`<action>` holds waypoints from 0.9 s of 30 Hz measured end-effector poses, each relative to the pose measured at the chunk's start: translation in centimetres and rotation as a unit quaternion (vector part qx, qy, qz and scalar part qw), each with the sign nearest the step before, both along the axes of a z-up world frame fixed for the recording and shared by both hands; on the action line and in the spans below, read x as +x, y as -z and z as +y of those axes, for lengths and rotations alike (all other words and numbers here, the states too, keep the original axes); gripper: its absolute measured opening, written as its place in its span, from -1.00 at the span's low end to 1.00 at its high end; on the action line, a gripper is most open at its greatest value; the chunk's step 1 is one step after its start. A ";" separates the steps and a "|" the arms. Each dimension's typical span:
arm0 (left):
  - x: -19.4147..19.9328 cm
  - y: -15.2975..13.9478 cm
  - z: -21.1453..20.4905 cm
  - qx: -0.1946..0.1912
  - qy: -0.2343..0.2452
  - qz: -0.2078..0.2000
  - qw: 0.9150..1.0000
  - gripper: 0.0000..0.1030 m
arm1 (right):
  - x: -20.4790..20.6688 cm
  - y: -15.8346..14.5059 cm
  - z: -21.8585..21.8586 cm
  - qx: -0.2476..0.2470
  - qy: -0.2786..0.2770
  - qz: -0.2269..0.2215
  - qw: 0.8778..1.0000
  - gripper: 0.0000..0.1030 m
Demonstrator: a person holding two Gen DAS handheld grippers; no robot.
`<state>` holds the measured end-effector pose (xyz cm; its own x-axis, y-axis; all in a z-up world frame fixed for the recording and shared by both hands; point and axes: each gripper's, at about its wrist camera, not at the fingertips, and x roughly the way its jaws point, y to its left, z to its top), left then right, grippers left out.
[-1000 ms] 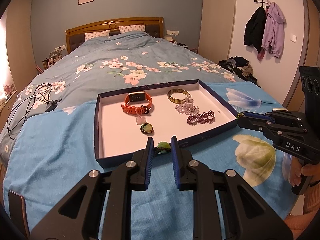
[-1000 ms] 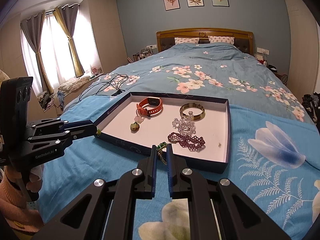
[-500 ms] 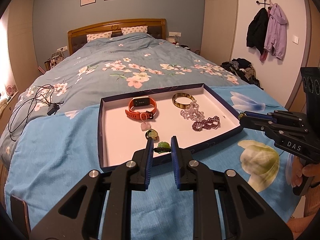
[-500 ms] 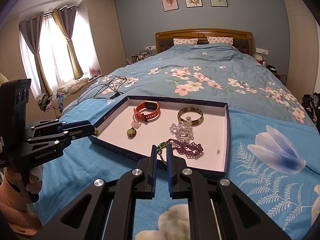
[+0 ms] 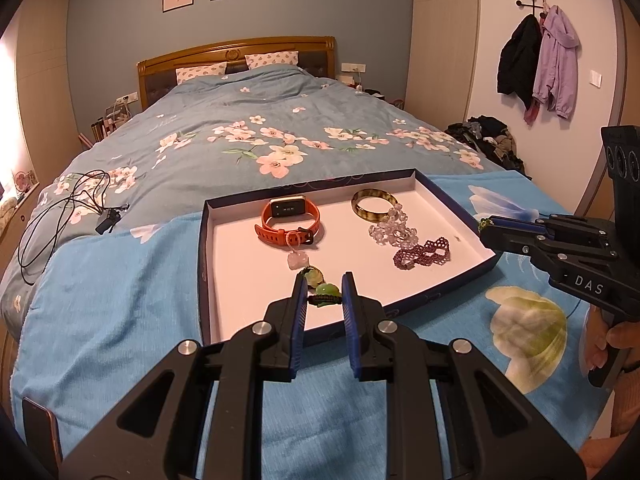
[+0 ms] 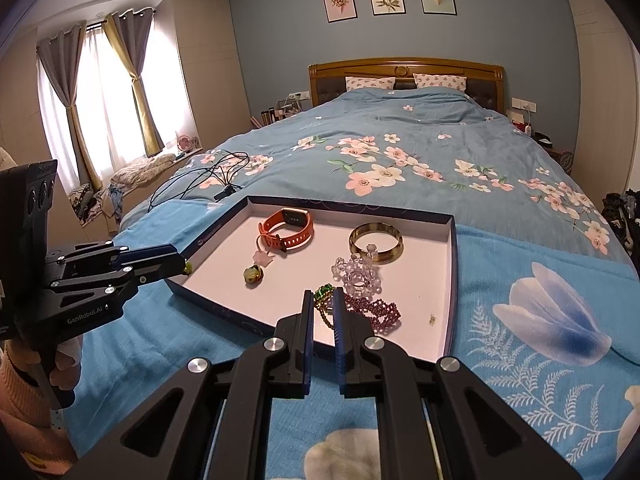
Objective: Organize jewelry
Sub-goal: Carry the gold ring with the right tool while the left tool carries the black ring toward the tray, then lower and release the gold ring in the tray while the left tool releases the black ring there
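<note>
A shallow dark-blue tray (image 5: 206,248) (image 6: 452,280) lies on the bed. It holds an orange smartwatch (image 5: 290,218) (image 6: 290,230), a brown bangle (image 5: 374,201) (image 6: 375,238), a clear bead bracelet (image 5: 394,232) (image 6: 358,274), a purple bead bracelet (image 5: 422,254) (image 6: 374,312) and a small green pendant (image 6: 252,274). My left gripper (image 5: 324,294) is shut on a green jade charm (image 5: 327,290) above the tray's near edge. My right gripper (image 6: 323,306) is shut on a green bead bracelet (image 6: 323,294) above the tray's near right part.
The tray sits on a light blue flowered blanket (image 5: 112,300) over a grey-blue floral duvet (image 6: 400,148). A black cable (image 5: 64,204) lies left of the tray. A phone (image 5: 40,428) rests at the near left edge. Coats (image 5: 540,56) hang on the right wall.
Both grippers have moved forward over the tray's near edge with their pieces still held. The tray's contents have not moved.
</note>
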<state>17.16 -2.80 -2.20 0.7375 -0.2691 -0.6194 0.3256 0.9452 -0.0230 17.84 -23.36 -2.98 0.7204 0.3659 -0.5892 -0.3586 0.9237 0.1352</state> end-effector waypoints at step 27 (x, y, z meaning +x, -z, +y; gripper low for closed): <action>2.2 0.5 -0.4 0.008 -0.011 0.002 1.000 -0.65 | 1.9 0.5 0.0 -0.005 0.003 0.005 1.000 -0.85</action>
<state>19.32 -3.22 -2.67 0.7408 -0.2429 -0.6263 0.3046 0.9524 -0.0091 19.73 -23.35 -3.47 0.7164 0.3555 -0.6003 -0.3521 0.9271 0.1287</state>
